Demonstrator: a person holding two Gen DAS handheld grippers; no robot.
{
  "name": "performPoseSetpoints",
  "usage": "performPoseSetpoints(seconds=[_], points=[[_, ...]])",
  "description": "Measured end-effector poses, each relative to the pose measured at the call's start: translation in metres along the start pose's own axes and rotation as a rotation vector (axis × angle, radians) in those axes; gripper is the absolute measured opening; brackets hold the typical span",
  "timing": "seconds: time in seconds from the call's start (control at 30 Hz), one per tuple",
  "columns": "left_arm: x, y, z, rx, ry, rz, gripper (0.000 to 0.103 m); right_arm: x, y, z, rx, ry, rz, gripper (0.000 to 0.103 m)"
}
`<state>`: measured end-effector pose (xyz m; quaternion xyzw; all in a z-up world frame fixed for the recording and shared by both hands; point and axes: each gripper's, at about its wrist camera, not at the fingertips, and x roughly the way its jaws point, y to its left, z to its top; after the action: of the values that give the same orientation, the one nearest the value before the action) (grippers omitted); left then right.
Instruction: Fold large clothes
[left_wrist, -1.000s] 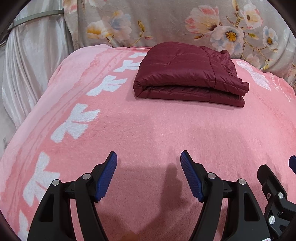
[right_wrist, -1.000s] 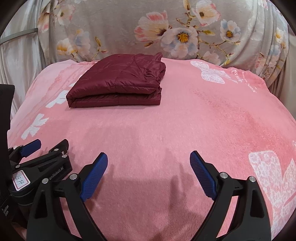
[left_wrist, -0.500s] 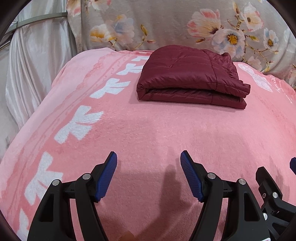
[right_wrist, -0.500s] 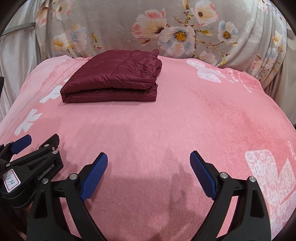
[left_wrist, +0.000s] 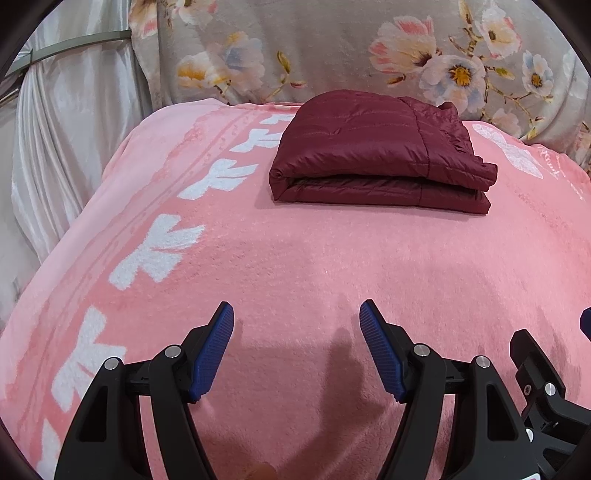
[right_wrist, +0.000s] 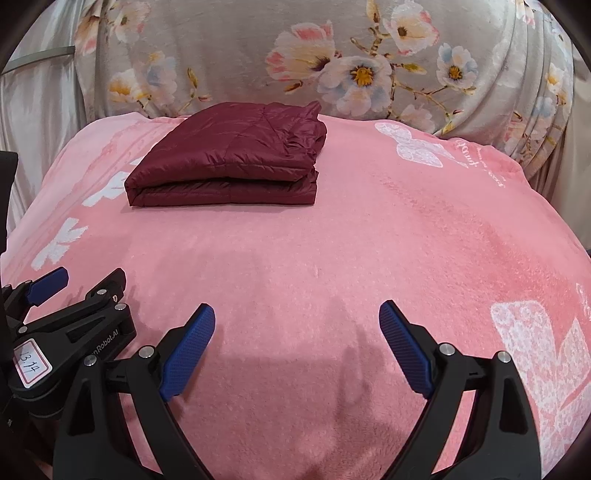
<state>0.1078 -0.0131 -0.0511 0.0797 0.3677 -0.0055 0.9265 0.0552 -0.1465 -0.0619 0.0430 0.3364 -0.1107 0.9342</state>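
Note:
A dark red quilted jacket (left_wrist: 376, 151) lies folded into a neat rectangle at the far side of a pink blanket (left_wrist: 295, 266). It also shows in the right wrist view (right_wrist: 232, 158), far left of centre. My left gripper (left_wrist: 297, 314) is open and empty, low over the blanket, well short of the jacket. My right gripper (right_wrist: 297, 317) is open and empty too, beside the left one, which shows at the left edge of the right wrist view (right_wrist: 70, 332).
A grey floral cloth (right_wrist: 332, 66) hangs behind the blanket. White satin drapery (left_wrist: 66, 140) falls at the left. The blanket has white flower prints along its left side (left_wrist: 159, 251) and a large white print at the right (right_wrist: 543, 354).
Both grippers have drawn back a little from the folded jacket and tilted slightly up. The jacket has not moved. Both stay open.

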Motion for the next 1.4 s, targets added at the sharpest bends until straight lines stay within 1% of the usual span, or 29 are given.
performPoseSetpoints(seconds=[0.13,0.3,0.5,0.9,1.13,1.4], points=[[-0.0006,0.0003,-0.0003,0.002,-0.003,0.0,0.065,-0.0007,0.0018,-0.0003,0.001,-0.001,-0.001,0.088],[-0.0015,0.0001,0.0,0.001,-0.007,0.004,0.064,-0.0006,0.0021,-0.0002,0.001,-0.003,-0.001,0.088],[-0.0022,0.0003,0.0004,0.008,-0.008,-0.001,0.059,-0.0009,0.0031,-0.0002,0.001,-0.003,-0.003,0.088],[-0.0017,-0.0011,-0.0003,0.007,-0.007,-0.012,0.059,-0.0023,0.0022,0.0005,0.001,-0.008,0.002,0.088],[0.001,0.0006,0.0,-0.001,0.004,-0.026,0.063,-0.0028,0.0028,0.0006,0.001,-0.007,-0.002,0.088],[0.001,0.0005,0.0,0.001,0.005,-0.024,0.064,-0.0029,0.0025,0.0007,0.001,-0.009,-0.001,0.088]])
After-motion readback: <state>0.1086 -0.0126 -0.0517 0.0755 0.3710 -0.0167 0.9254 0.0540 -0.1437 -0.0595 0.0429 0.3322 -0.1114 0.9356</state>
